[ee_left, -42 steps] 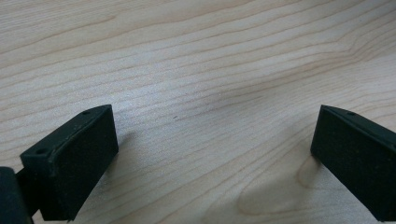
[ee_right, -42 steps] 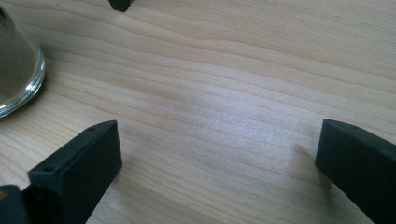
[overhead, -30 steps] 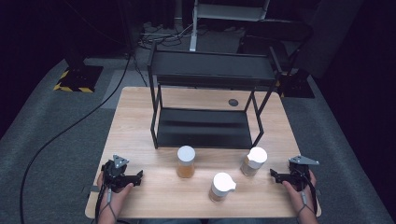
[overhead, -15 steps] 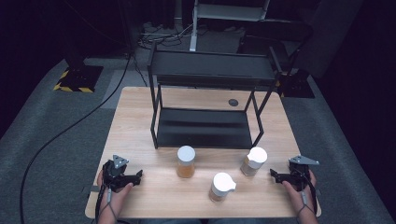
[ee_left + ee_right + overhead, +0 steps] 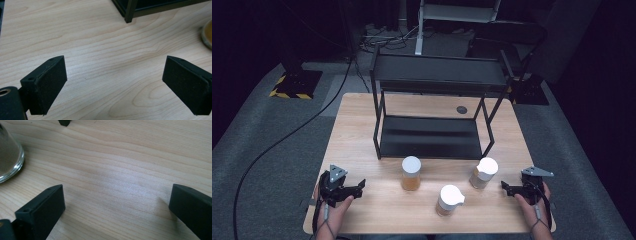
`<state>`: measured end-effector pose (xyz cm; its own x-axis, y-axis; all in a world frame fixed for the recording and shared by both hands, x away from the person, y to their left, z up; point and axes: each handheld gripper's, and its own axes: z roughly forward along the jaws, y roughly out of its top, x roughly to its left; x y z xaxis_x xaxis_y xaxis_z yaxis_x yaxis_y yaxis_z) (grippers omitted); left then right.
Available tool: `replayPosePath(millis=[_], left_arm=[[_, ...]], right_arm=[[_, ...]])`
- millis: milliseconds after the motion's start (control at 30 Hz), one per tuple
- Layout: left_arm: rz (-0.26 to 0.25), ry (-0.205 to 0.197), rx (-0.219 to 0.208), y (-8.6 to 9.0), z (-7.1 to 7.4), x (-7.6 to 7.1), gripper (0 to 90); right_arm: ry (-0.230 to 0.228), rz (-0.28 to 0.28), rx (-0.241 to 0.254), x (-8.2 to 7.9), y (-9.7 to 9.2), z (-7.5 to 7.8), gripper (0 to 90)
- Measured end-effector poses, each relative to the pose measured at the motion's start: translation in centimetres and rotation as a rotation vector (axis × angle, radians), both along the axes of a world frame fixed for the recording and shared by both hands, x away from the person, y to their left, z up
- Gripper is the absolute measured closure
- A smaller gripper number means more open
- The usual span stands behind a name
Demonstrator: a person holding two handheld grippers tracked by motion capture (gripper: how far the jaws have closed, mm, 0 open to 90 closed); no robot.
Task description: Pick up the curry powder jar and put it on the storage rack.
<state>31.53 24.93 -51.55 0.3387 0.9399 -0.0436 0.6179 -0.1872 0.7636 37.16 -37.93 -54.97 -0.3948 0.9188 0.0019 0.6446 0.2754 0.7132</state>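
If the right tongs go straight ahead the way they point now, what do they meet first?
Probably the glass jar with a white lid: the right tongs point left toward it across bare table. Depth is uncertain.

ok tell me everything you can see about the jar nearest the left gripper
The left jar is a clear cylinder, glass by its look, with a flat white round lid that is on. An amber-brown filling shows through its wall. It stands upright on the wooden table, just in front of the black rack, apart from it and from the other two jars. Nothing touches it but the table; its base edge shows at the right of the left gripper view.
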Motion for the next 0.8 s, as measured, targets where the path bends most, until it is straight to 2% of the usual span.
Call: replayPosePath(millis=[67,333,600,800], left_arm=[[-0.004,0.003,-0.005,0.0,0.4,-0.2,5.2],[-0.008,-0.032,-0.026,-0.2,1.9,-0.9,5.2],[-0.007,-0.054,-0.030,-0.5,3.3,-1.4,5.2],[-0.001,-0.096,-0.055,-0.9,4.5,-1.7,4.9]], right_arm=[[0.000,0.000,0.000,0.0,0.0,0.0,0.0],[0.000,0.000,0.000,0.0,0.0,0.0,0.0],[0.000,0.000,0.000,0.0,0.0,0.0,0.0],[0.000,-0.001,0.000,0.0,0.0,0.0,0.0]])
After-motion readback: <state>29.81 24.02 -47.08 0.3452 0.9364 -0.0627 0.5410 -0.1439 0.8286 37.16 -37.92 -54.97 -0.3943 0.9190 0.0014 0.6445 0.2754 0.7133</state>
